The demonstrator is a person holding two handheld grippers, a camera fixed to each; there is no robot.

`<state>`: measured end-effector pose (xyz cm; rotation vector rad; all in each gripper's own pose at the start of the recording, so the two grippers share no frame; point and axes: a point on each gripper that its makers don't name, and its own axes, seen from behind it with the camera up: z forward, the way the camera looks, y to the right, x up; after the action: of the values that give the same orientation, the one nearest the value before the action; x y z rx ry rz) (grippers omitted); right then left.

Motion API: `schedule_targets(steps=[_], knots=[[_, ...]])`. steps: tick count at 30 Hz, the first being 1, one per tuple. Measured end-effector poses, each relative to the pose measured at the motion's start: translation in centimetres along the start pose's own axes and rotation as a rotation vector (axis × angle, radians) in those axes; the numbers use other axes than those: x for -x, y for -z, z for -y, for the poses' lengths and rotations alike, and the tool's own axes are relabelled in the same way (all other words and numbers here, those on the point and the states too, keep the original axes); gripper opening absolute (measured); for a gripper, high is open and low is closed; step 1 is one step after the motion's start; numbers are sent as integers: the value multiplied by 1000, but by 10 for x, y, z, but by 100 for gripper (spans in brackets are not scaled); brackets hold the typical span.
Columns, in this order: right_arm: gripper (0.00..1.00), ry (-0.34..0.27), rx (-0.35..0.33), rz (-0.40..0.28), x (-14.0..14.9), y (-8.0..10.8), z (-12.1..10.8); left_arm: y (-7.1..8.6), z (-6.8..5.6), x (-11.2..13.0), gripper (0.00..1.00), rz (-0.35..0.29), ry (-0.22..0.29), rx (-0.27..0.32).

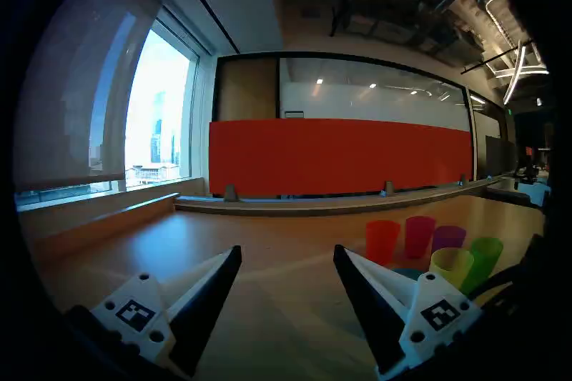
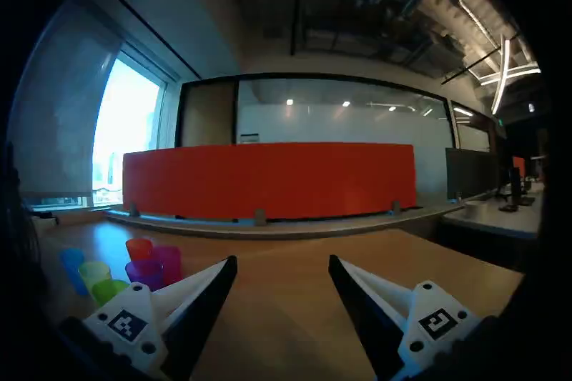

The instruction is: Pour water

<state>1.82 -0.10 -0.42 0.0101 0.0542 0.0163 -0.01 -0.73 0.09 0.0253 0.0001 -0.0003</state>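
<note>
Spread and empty, left gripper (image 1: pixel 286 266) hovers low over the tabletop (image 1: pixel 214 238); upright coloured cups (image 1: pixel 429 249) cluster well inside its far edge, between the two, within either's reach; right gripper (image 2: pixel 282 274) hangs equally wide. Water inside any cup is hard to make out

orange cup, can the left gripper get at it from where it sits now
Probably yes. The left gripper has its jaws open, and bare table lies between it and the orange cup. The magenta cup close beside it may crowd one side.
</note>
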Motion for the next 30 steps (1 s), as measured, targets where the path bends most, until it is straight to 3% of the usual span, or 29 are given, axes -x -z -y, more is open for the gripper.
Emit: schedule_targets(steps=[30], knots=[[99, 17, 13, 54, 18, -4, -2, 0, 0, 0, 96, 0, 0, 0]])
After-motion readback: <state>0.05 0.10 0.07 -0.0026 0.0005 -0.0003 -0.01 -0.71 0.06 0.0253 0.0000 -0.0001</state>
